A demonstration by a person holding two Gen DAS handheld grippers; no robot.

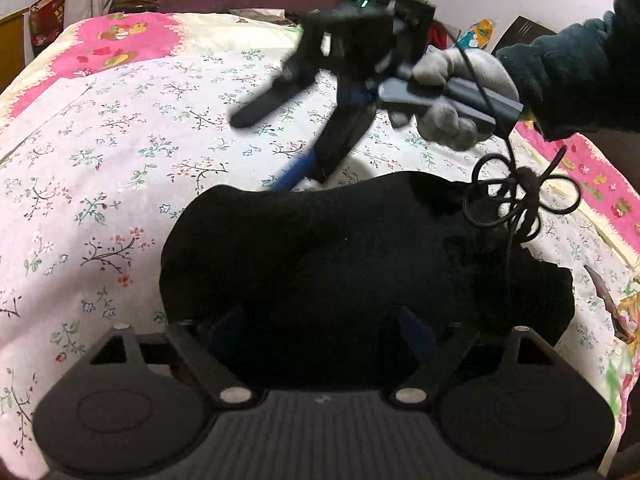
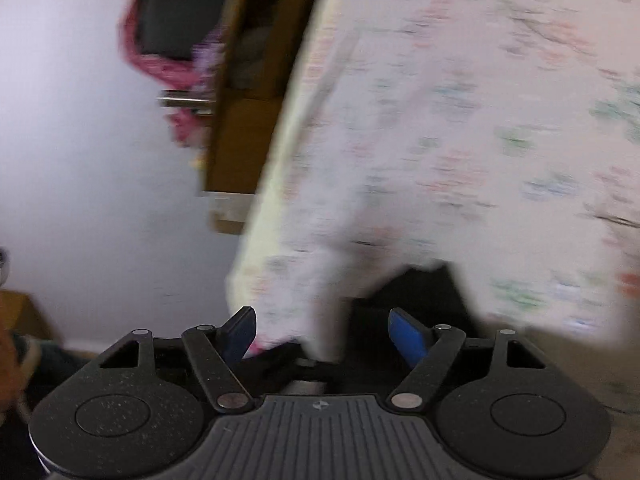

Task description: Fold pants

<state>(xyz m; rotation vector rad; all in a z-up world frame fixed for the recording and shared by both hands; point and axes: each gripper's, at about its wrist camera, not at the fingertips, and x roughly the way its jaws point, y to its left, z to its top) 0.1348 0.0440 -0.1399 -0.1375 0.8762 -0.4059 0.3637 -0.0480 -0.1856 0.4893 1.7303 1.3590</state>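
The black pants lie in a folded bundle on the floral bedsheet, filling the lower middle of the left wrist view. My left gripper is low over their near edge, jaws spread, its blue fingertips dark against the cloth. My right gripper hangs open above the far edge of the pants, held by a gloved hand. In the blurred right wrist view its gripper is open and empty, with a dark corner of the pants just ahead.
A coiled black cable dangles over the right end of the pants. Pink cartoon bedding lies at the far end of the bed. A wooden cabinet and white wall stand beside the bed.
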